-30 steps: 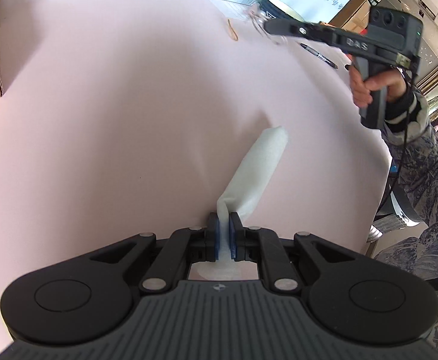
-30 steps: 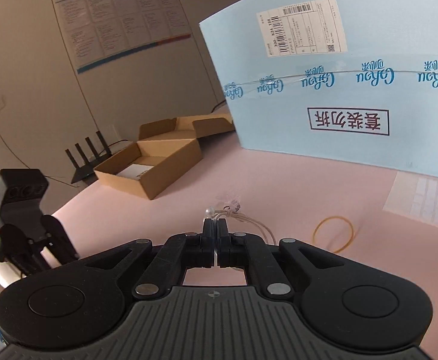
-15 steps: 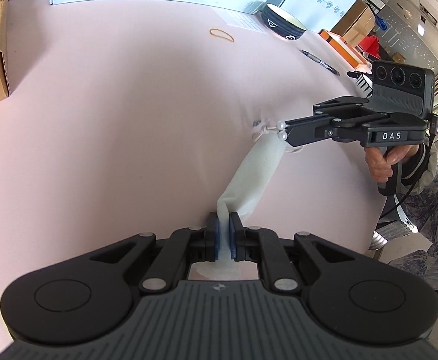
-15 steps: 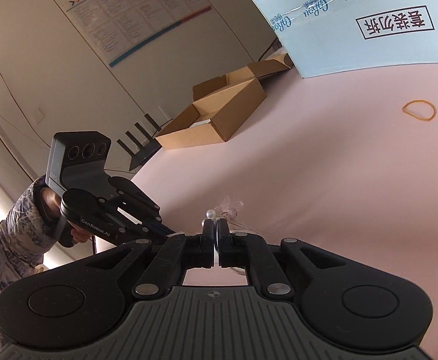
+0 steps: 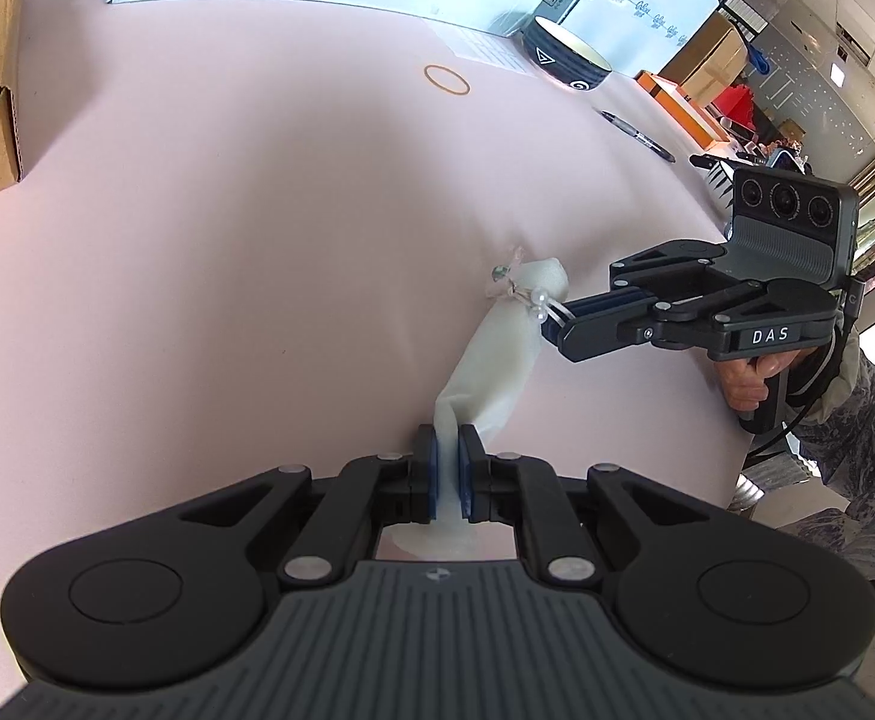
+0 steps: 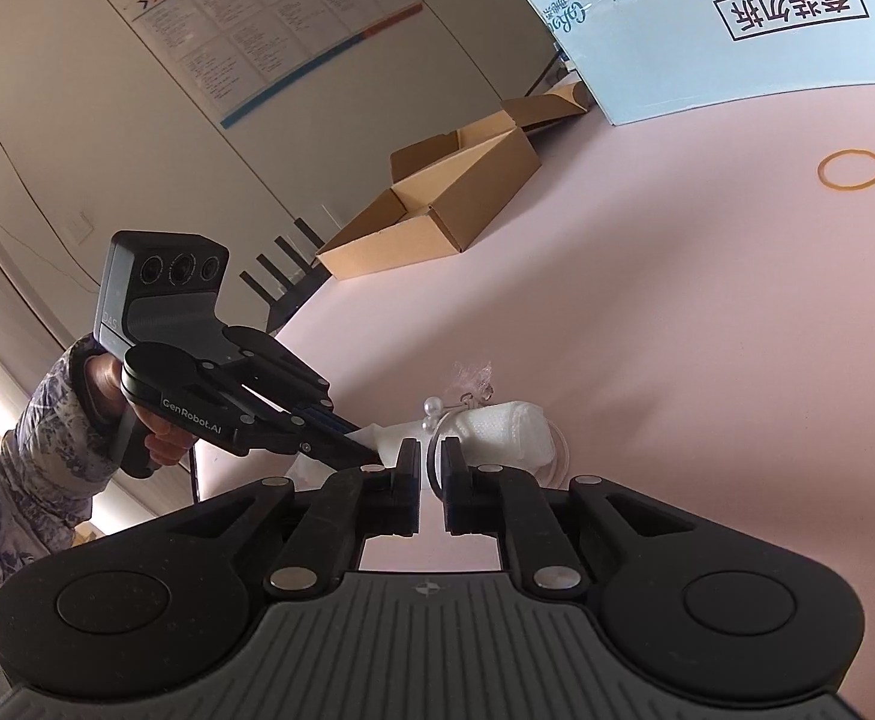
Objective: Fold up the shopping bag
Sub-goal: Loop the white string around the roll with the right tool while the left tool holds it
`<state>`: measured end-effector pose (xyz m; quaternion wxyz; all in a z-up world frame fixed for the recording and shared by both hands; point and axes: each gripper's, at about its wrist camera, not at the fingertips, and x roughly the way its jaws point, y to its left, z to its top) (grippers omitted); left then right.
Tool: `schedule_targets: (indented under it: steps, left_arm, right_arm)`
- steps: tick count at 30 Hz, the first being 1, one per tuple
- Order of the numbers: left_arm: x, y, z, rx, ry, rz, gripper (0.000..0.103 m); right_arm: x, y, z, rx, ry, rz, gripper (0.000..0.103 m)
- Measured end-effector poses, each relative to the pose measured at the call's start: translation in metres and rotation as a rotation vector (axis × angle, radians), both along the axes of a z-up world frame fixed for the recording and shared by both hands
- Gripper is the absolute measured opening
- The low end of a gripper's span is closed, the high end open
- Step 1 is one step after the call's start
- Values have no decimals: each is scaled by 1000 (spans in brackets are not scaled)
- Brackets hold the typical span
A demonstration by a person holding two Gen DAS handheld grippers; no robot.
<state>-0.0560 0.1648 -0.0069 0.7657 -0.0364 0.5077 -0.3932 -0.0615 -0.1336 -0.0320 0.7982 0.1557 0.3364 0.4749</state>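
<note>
- The shopping bag (image 5: 500,354), white and rolled into a slim bundle, lies on the pink table (image 5: 227,240), reaching from the left gripper (image 5: 448,468) out to the tip of the right gripper (image 5: 557,327).
- The left gripper is pressed together on the near end of the bag; white fabric shows between its blue pads (image 5: 434,468) and bunches just behind them.
- A thin beaded tie (image 5: 530,300), clear loop with pearl-like beads, sits around the bag's far end, just ahead of the right gripper's tips.
- The right gripper's jaws are opening; in its own view the clear loop (image 6: 434,450) passes through the gap between them, and the pads do not seem to press it.
- Risk: if the loop is only half over the roll, letting go could make it spring off, and the bundle would loosen.
- Risk: the loop may catch on a parting finger and drag the bag's end sideways as the right gripper backs off.
- Risk: the left pinch holds only a narrow strip of fabric; a tug from the far side could pull it free.
- Writing: "DAS" on the right gripper's side (image 5: 770,336); "GenRobot.AI" on the left gripper's body (image 6: 191,417).
- Beyond both grippers stands a pale blue carton (image 6: 737,30) with a boxed line of Chinese characters and a repeated cursive logo I cannot read surely.
- The wall chart (image 6: 275,18) is too small to read.
</note>
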Motion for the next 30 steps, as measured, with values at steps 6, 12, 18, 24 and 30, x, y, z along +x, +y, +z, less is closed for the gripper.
schedule_targets:
  steps: [6,12,18,24,30]
  left_arm:
    - [0,-3,0,2,-15,5,8]
    - [0,3,-2,-17,-19,3,8]
    - [0,6,-3,-29,-22,3,8]
    - [-1,6,-3,-30,-21,11,8]
    - [-1,5,-3,-30,-24,17,8]
  right_arm:
    - [-13,9,13,-46,-103,52,26]
    - [-24,-7,32,-153,-248,-9,26]
    - [-41,-13,43,-317,-449,-54,26]
    - [-41,-3,35,-475,-647,-25,26]
    - [-42,9,33,-495,-704,34,29]
